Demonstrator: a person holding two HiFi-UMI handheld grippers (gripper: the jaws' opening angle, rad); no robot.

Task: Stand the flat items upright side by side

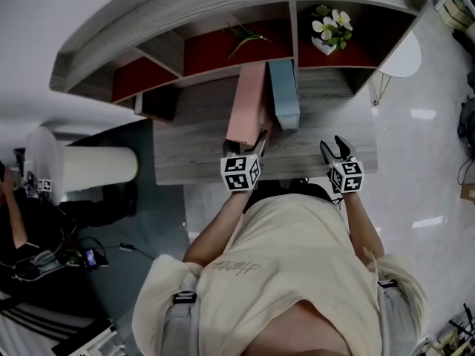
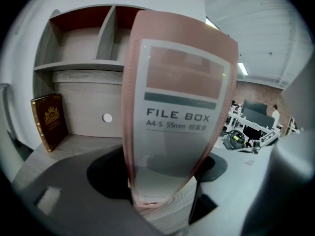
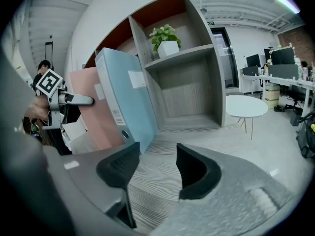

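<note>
Now the pink file box (image 2: pixel 179 107) stands upright on the counter (image 1: pixel 193 147) straight ahead of the left claw (image 2: pixel 161 163). Its labelled spine is between the open jaws, and the pads seem not to press. The blue file box (image 3: pixel 125 97) stands close on its right. The right claw (image 3: pixel 157 168), half apart and empty, is farther off.

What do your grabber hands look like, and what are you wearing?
The left gripper and right gripper each have two grey jaws tipped with black pads, plus a white cube printed with black square markers. The person wears a cream short-sleeved T-shirt and grey straps.
</note>
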